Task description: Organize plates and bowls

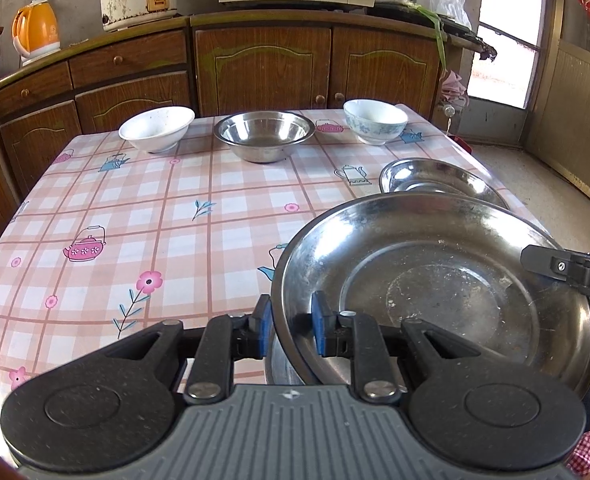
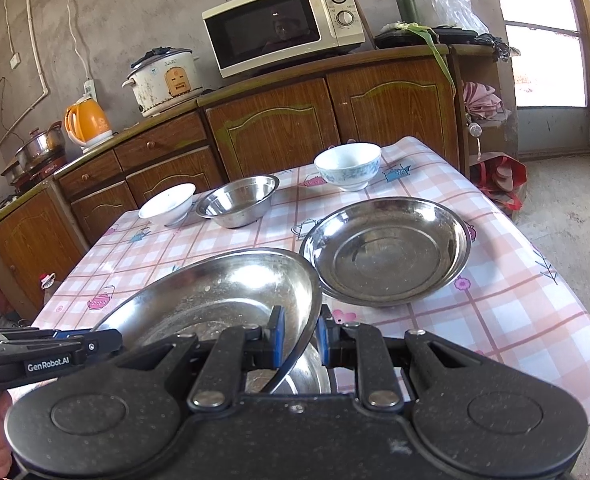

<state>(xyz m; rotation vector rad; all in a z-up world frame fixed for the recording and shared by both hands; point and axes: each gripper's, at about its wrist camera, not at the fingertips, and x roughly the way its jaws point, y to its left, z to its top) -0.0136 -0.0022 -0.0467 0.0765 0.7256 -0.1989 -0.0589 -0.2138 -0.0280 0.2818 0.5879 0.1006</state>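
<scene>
The left gripper [image 1: 291, 330] is clamped on the rim of a steel plate [image 1: 435, 292]: one blue pad sits outside the rim, the other inside the dish. The right gripper [image 2: 299, 340] is likewise clenched on the same plate's opposite rim, with the edge pinched between its blue fingers [image 2: 277, 334]. In the left wrist view the right gripper's tip enters at 3 o'clock and meets the far rim; in the right wrist view the left gripper enters at 9 o'clock.

The held plate is round, shallow and dull silver, with a flat centre ringed by a sloped wall; its surface is scratched and speckled. It is carried tilted above the bench [image 1: 175, 208], its hollow turned up and toward the cabinets. Being round, it has no long axis. A further steel rim is glimpsed directly beneath it, between the fingers; what it belongs to cannot be told.

A second steel plate [image 2: 387, 250] lies flat on the checked cloth at 1 o'clock of the right gripper, just beyond the held one. Along the far edge three bowls stand upright in a row: a white bowl [image 1: 157, 128] at 11 o'clock, a steel bowl [image 1: 263, 134] at 12 o'clock, and a blue-patterned bowl [image 1: 375, 120] at 1 o'clock, each well apart from the grippers.
</scene>
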